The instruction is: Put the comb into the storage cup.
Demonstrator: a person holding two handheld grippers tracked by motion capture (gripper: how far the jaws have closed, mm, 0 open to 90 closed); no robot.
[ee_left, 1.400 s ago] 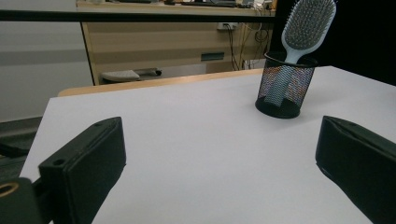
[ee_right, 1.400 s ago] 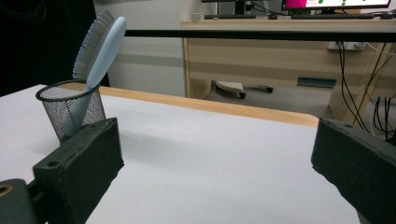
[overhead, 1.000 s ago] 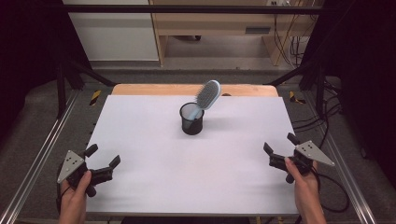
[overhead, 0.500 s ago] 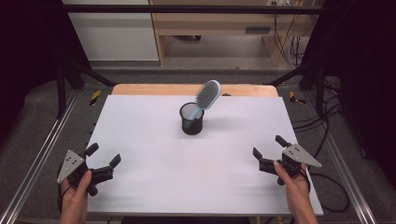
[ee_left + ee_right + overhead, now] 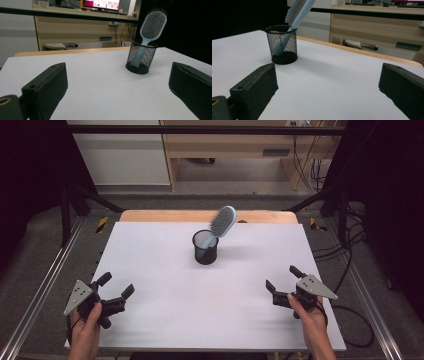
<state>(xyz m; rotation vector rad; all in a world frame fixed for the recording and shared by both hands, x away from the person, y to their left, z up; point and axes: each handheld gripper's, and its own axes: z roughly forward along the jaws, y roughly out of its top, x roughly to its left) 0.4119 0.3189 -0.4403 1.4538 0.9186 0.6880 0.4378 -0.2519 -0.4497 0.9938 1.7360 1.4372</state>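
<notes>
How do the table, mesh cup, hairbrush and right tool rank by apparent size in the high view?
1. table
2. right tool, though nearness inflates it
3. hairbrush and mesh cup look alike

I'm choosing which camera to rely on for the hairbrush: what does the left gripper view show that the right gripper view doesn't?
Left gripper view alone: the hairbrush's whole head, bristles facing the camera, and a lit monitor behind. Right gripper view alone: the brush side-on, its head cut off by the top edge. Both: the handle standing tilted in the black mesh cup on the white table, with the open jaws of that view's hand-held gripper apart from the cup.
</notes>
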